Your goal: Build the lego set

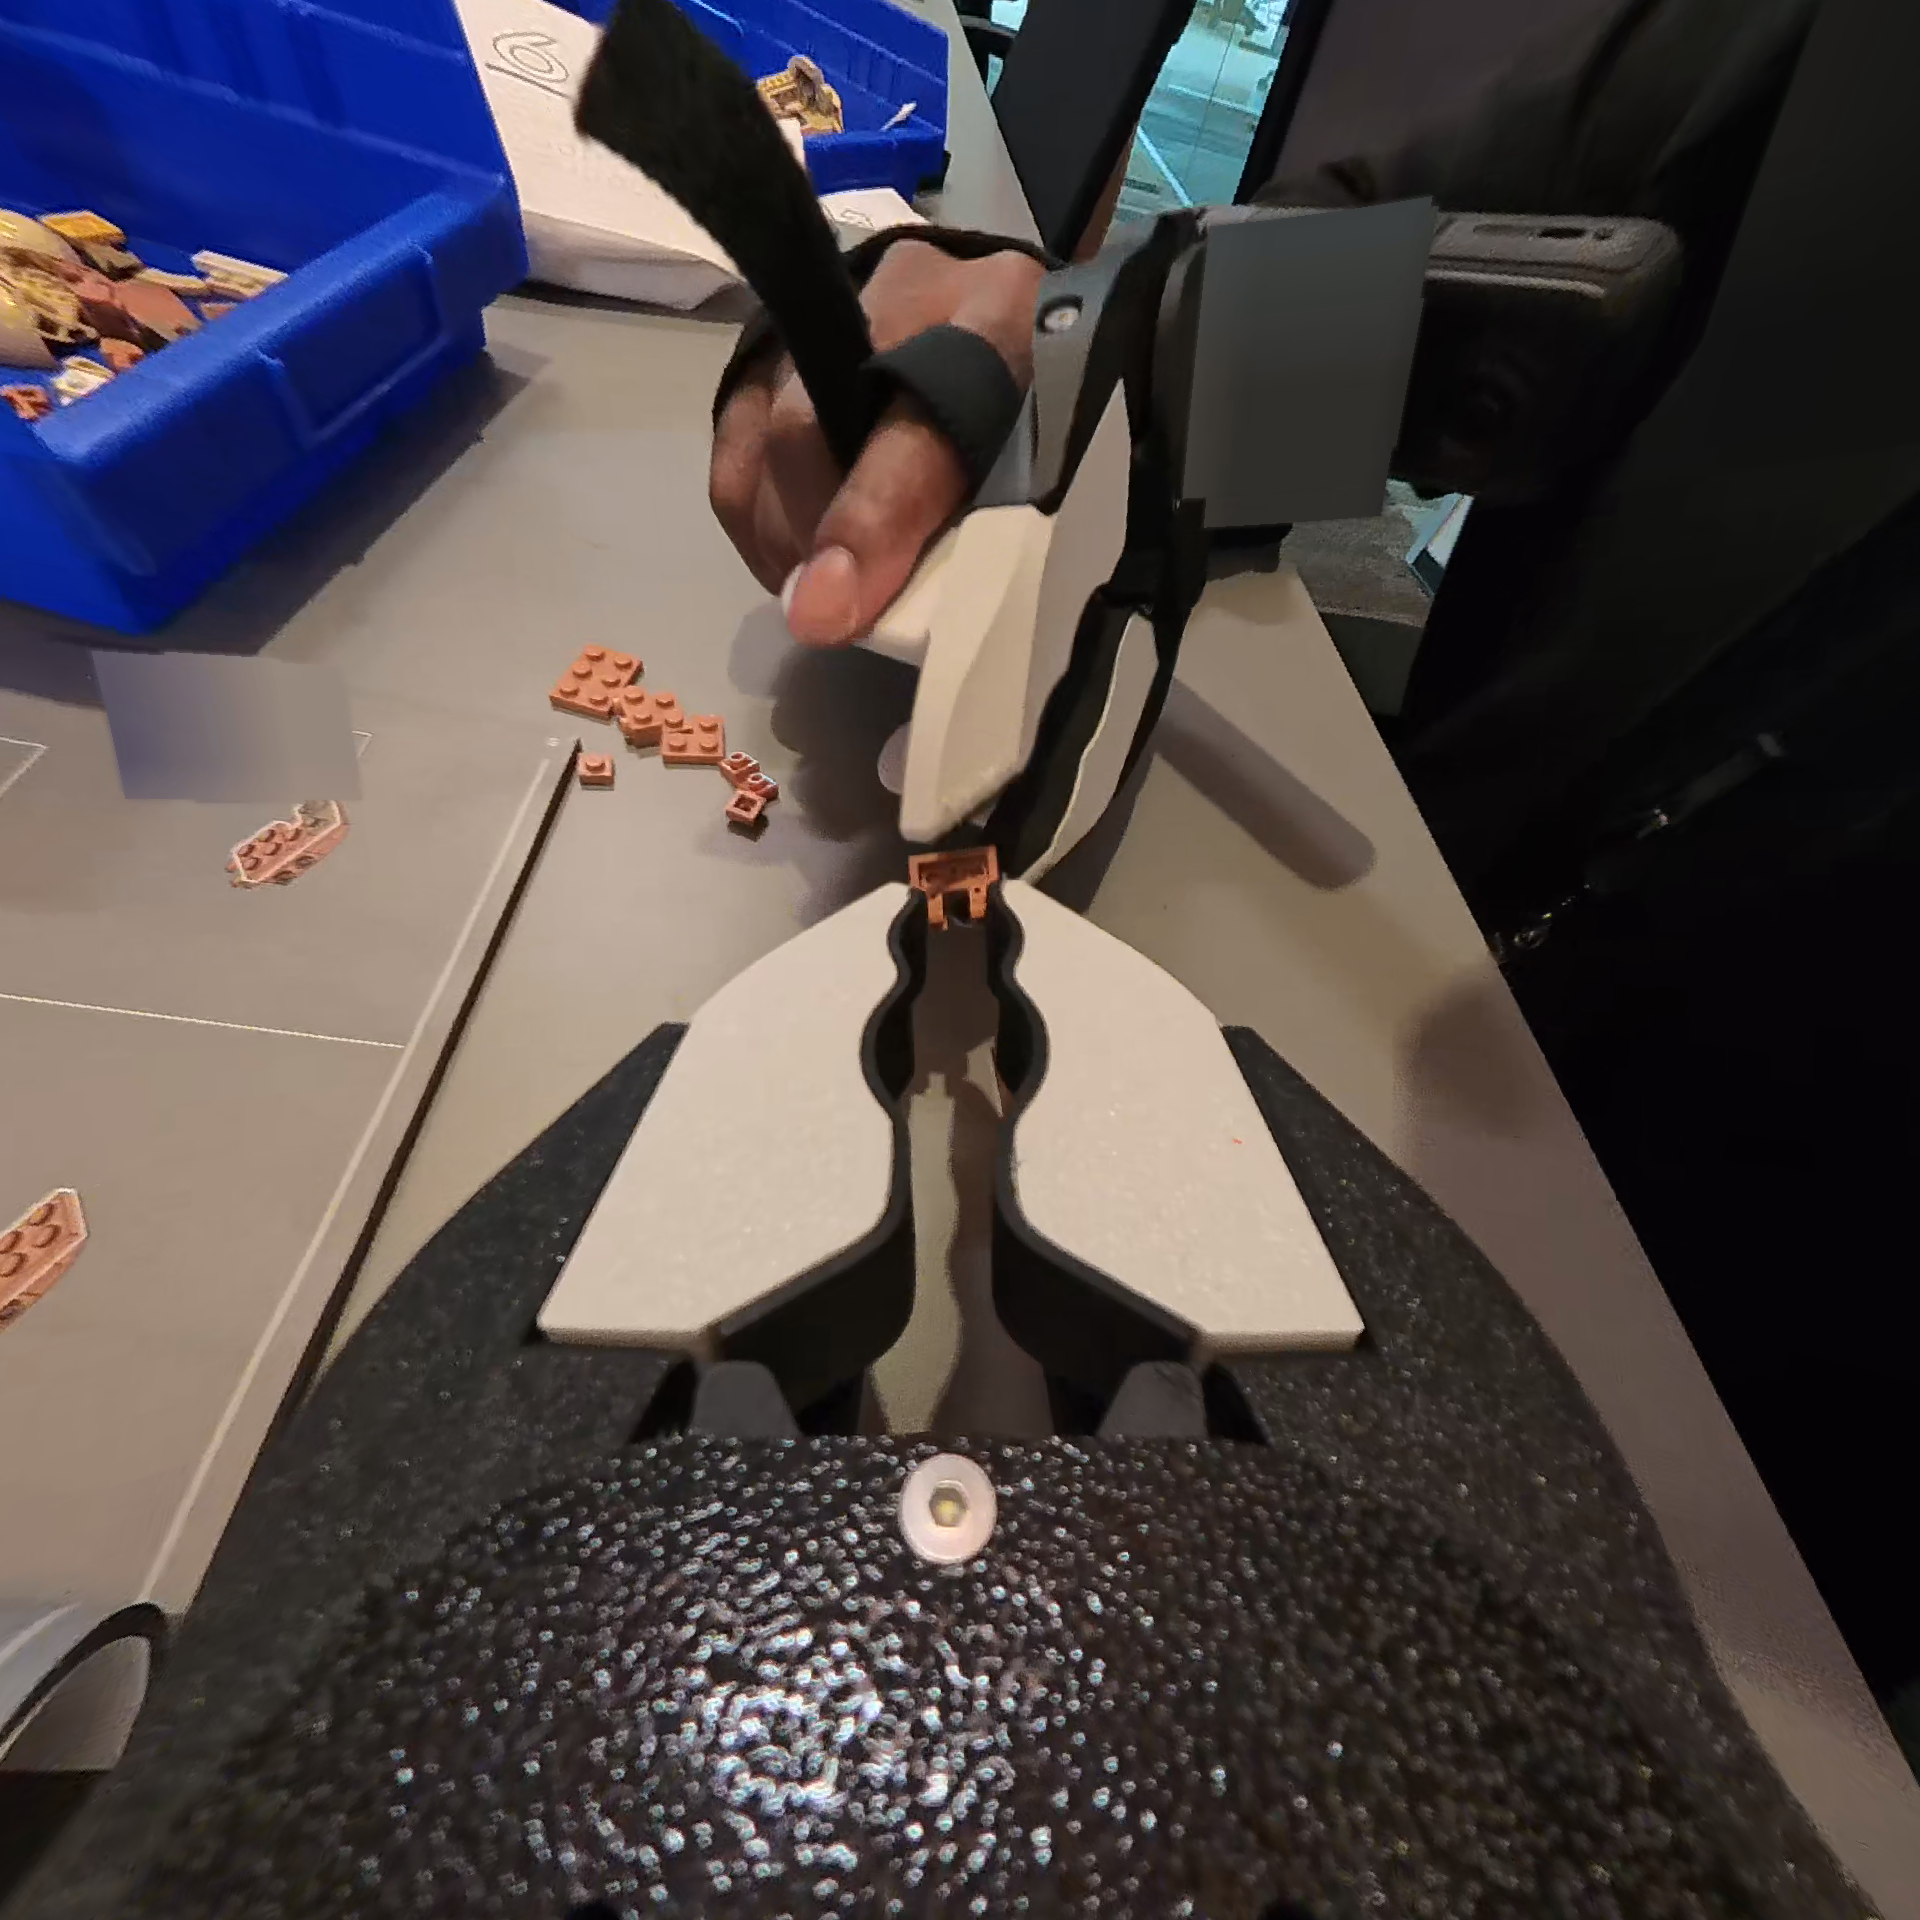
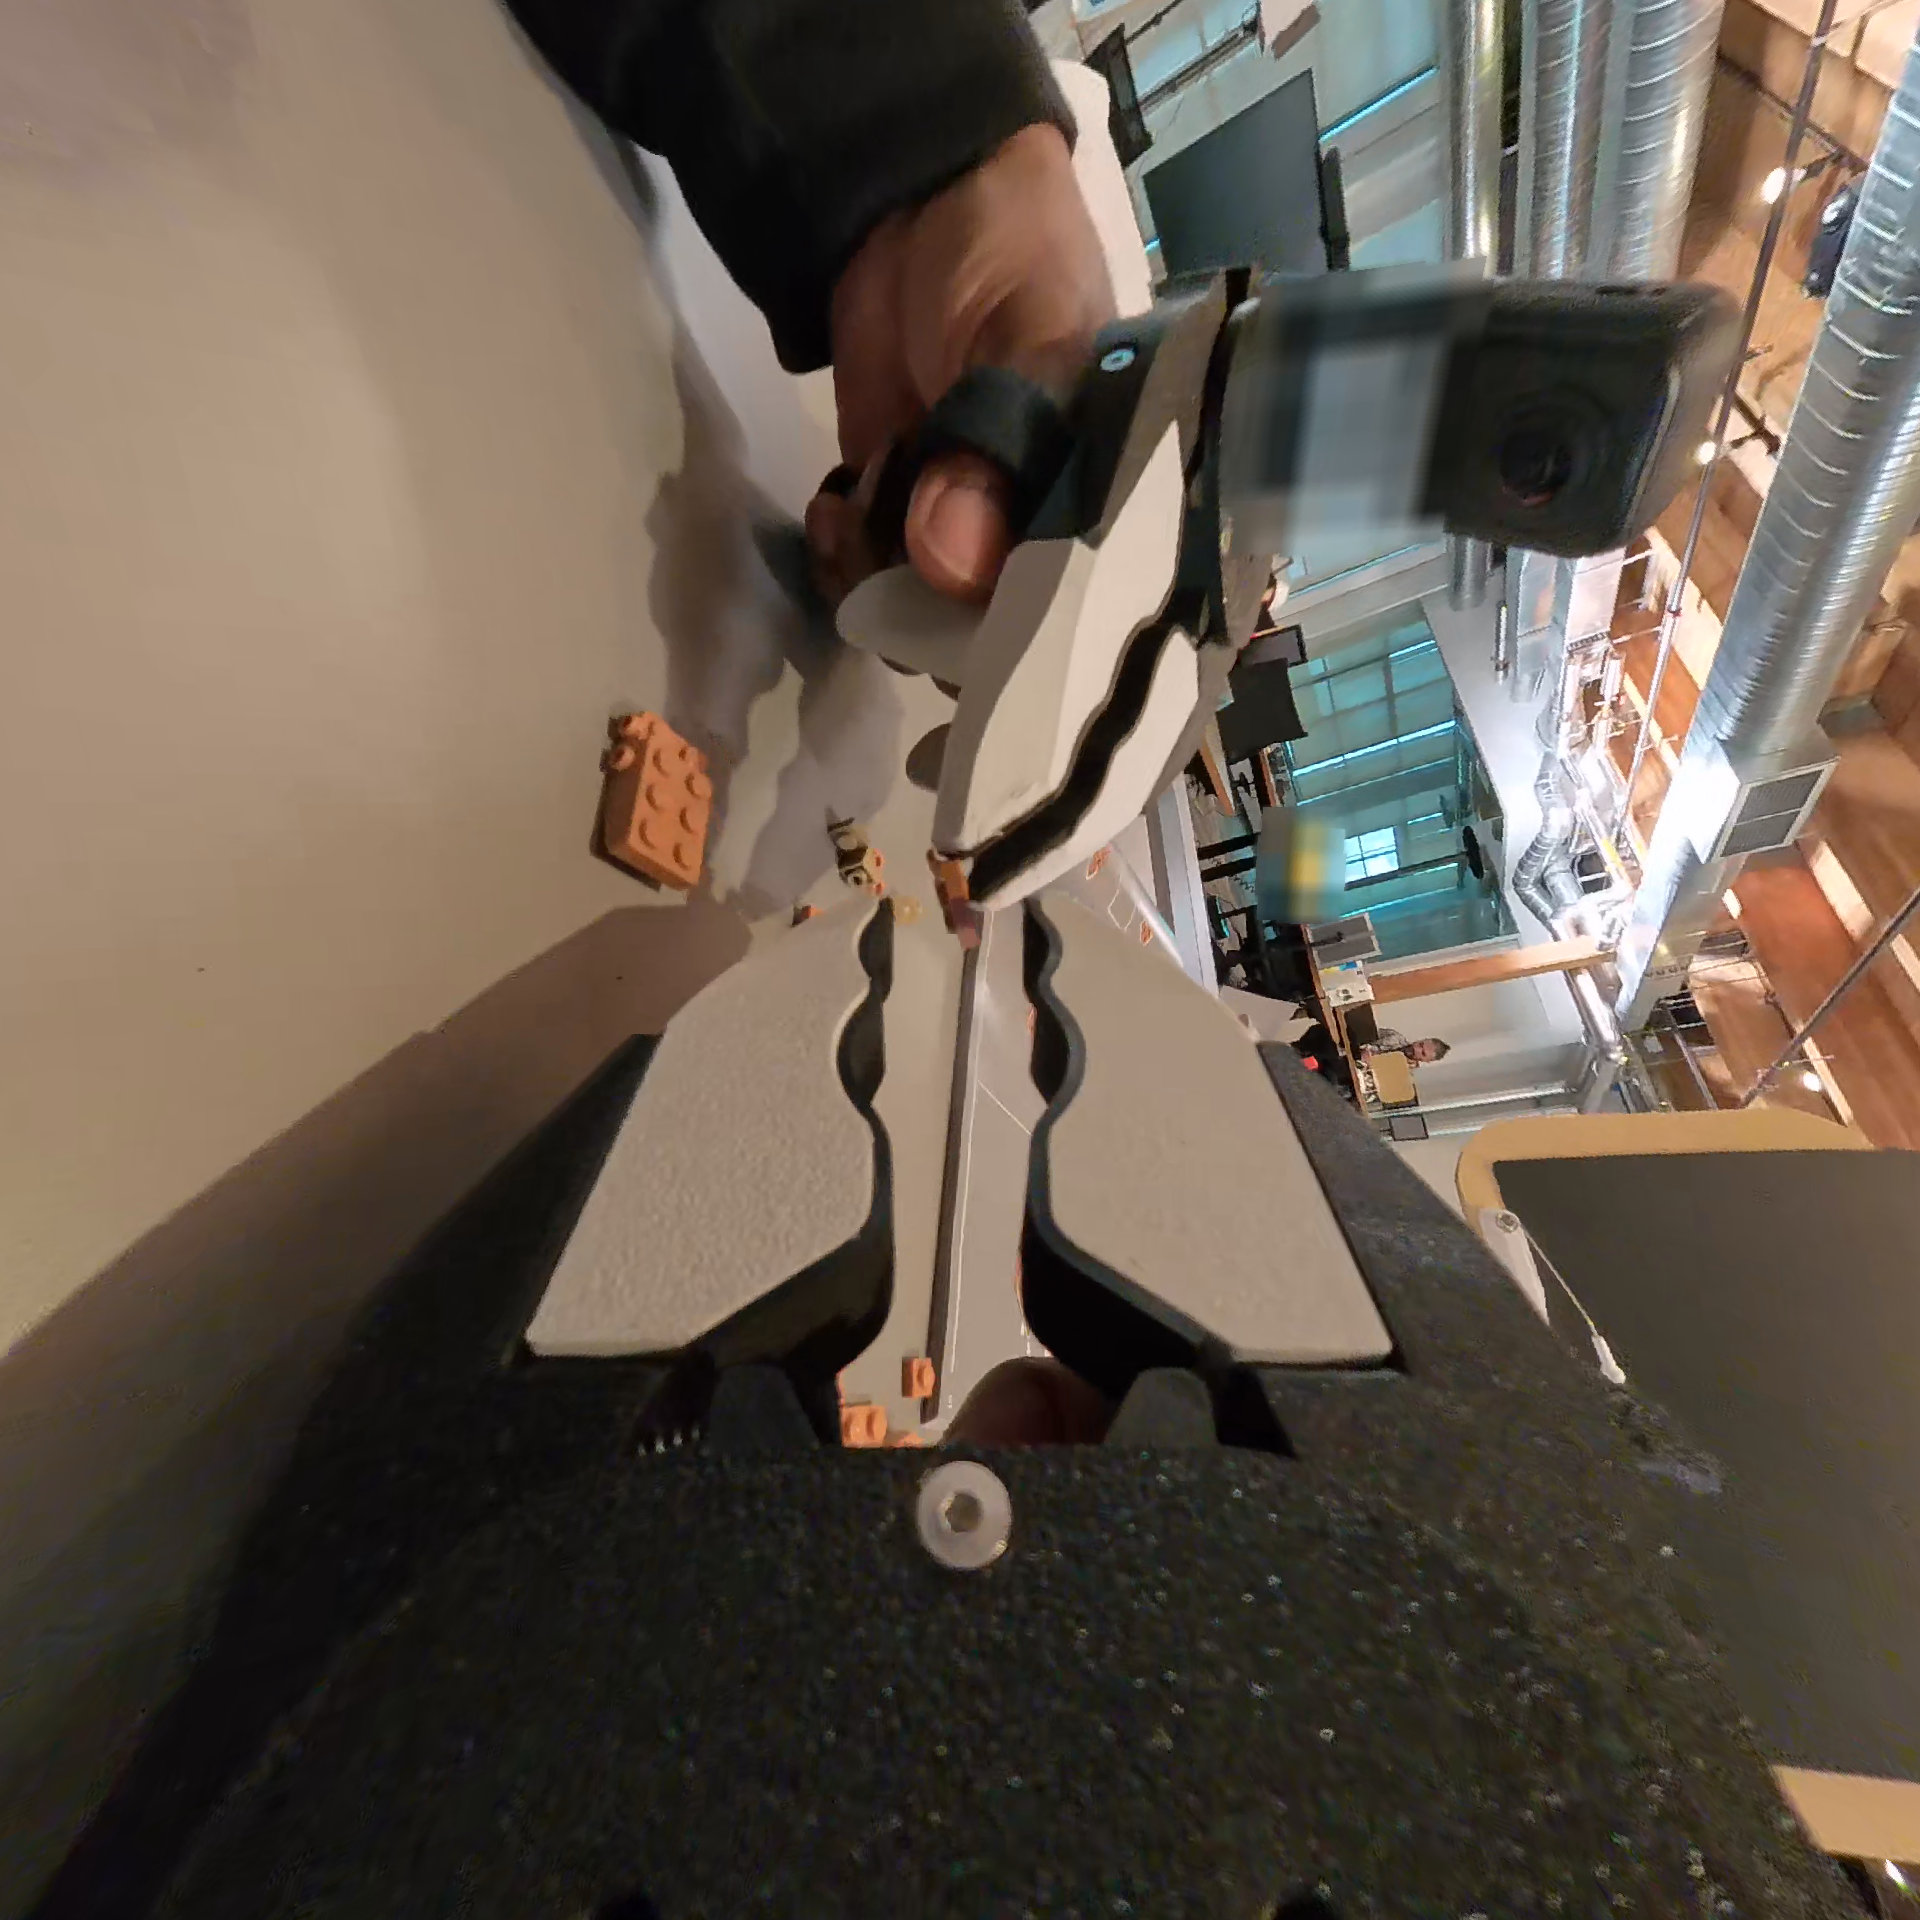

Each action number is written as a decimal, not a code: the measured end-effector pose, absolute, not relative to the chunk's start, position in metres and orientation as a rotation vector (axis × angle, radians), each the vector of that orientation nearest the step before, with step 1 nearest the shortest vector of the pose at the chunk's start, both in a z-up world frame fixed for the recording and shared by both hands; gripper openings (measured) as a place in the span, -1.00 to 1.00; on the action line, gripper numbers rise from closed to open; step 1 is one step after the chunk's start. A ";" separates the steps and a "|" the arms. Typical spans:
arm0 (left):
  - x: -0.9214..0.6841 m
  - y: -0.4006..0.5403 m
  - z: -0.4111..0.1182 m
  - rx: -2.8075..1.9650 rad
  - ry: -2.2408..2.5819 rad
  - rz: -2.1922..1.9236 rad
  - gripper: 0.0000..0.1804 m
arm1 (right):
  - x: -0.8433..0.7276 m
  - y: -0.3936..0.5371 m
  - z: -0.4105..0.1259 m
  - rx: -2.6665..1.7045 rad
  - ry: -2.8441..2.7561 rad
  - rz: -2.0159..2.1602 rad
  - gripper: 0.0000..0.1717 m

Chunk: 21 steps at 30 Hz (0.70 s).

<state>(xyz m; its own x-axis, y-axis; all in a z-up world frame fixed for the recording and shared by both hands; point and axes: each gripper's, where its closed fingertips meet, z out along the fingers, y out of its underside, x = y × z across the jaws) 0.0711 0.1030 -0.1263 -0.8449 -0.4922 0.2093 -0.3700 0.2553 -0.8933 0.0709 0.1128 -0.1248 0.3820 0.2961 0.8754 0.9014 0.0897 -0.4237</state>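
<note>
The left gripper (image 1: pixel 954 906) clenches a small brown brick piece (image 1: pixel 953 879) at its tips, near the table's (image 1: pixel 1299 935) right edge. The right gripper (image 2: pixel 956 920) hangs released, its tips nearly touching that piece. Brown plates (image 1: pixel 649 712) lie nearby; no writing is legible.

A blue bin (image 1: pixel 239 343) of mixed pieces near the desk's (image 1: pixel 1195 1060) far edge; white papers (image 1: pixel 613 197) beside it.

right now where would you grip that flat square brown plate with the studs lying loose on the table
Grip the square studded plate across two opposite thin side edges, coming from straight above. It lies flat, studs up, so only its edges offer faces. Its right edge adjoins the next brown plate, so the near and far edges look freer.
</note>
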 end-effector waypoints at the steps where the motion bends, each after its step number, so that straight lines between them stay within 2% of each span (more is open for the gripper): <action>1: 0.071 0.103 -0.126 -0.832 2.393 -1.660 -0.89 | 0.070 0.113 -0.125 -1.458 -1.147 -0.645 -0.81; 2: 0.071 0.103 -0.126 -0.832 2.391 -1.661 -0.89 | 0.070 0.114 -0.124 -1.460 -1.144 -0.650 -0.92; 5: 0.072 0.104 -0.121 -0.826 2.347 -1.676 -0.89 | 0.071 0.115 -0.120 -1.545 -1.053 -0.545 -0.94; 12: 0.078 0.117 -0.103 -0.547 2.051 -1.461 -0.67 | 0.078 0.110 -0.108 -1.860 -0.493 0.329 -0.95; 17: 0.082 0.118 -0.081 -0.429 1.881 -1.527 -0.67 | 0.077 0.111 -0.090 -1.841 -0.163 0.960 -0.95; 21: 0.072 0.113 -0.071 -0.265 1.889 -1.494 -0.71 | 0.063 0.108 -0.090 -1.814 -0.073 1.249 -0.95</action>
<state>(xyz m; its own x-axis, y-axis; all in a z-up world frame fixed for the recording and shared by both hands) 0.0716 0.1134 -0.0710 -0.7315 -0.5554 -0.3954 0.2569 0.3127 -0.9145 0.0633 0.1080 -0.0905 0.4872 0.5003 -0.7157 -0.4141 -0.5892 -0.6938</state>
